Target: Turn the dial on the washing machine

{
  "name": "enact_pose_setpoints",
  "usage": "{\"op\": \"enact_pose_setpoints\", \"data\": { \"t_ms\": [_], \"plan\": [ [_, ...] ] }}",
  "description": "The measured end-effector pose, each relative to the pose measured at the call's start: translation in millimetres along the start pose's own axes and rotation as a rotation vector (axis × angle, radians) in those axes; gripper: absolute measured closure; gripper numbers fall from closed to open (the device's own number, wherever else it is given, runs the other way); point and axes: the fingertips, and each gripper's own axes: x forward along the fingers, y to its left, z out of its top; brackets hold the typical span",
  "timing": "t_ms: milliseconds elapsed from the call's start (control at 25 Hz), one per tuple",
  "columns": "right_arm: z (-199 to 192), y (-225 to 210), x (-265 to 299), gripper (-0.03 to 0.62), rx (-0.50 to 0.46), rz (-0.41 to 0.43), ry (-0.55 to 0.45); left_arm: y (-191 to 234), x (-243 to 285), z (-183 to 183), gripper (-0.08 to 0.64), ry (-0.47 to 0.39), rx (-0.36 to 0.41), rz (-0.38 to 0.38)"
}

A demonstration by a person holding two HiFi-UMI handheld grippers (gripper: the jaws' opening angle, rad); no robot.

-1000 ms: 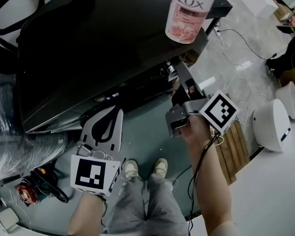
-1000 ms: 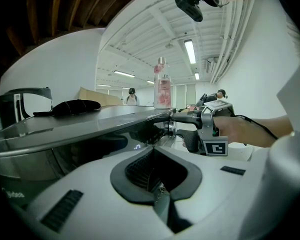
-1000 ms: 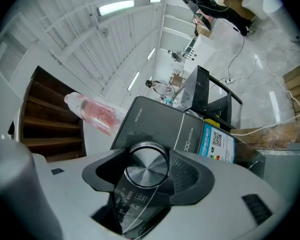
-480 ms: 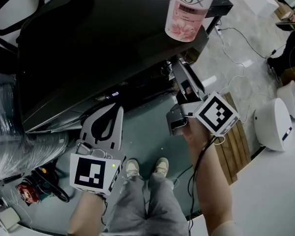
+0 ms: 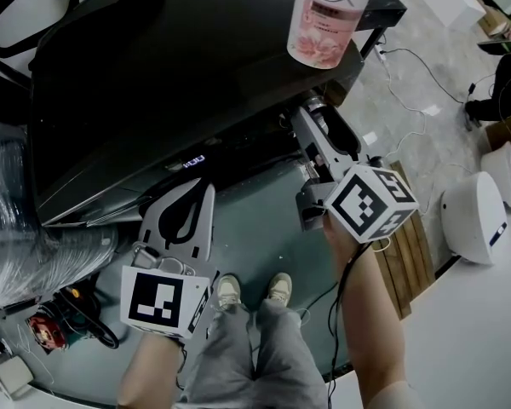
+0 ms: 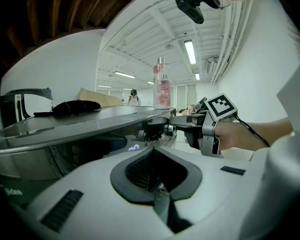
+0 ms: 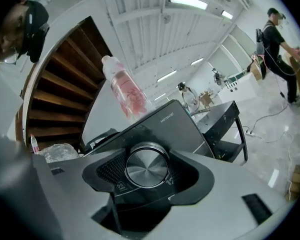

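The dark washing machine (image 5: 153, 83) fills the upper left of the head view, with a lit display (image 5: 193, 162) on its front panel. Its silver dial (image 7: 146, 165) sits between the pads of my right gripper (image 7: 147, 170), which is shut on it. From above, the right gripper (image 5: 311, 118) reaches up to the panel's right end. My left gripper (image 5: 206, 191) hangs shut and empty below the panel, well left of the dial. In the left gripper view the dial (image 6: 155, 129) and the right gripper (image 6: 177, 126) show ahead of the closed left gripper (image 6: 153, 151).
A pink LUX bottle (image 5: 328, 15) stands on the machine's top right corner. Plastic-wrapped goods (image 5: 17, 220) lie at the left. A wooden pallet (image 5: 409, 254) and a white round device (image 5: 473, 216) are on the floor at the right. My shoes (image 5: 251, 292) are below.
The right gripper has rolled around the dial, its marker cube turning and shifting right. The panel's lit display has changed. The left gripper has stayed still.
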Motion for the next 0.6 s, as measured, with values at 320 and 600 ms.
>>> {"op": "enact_pose_setpoints", "data": {
  "t_ms": [320,600],
  "plan": [
    [-1.9,4.3,-0.4,0.295,-0.213,-0.008,0.022,0.4,-3.7,-0.8,0.540,0.002,-0.018,0.012],
    [-4.4,9.7,0.0,0.295,-0.435,-0.018,0.063,3.4,-6.6,1.2,0.540,0.005,-0.051,0.020]
  ]
}}
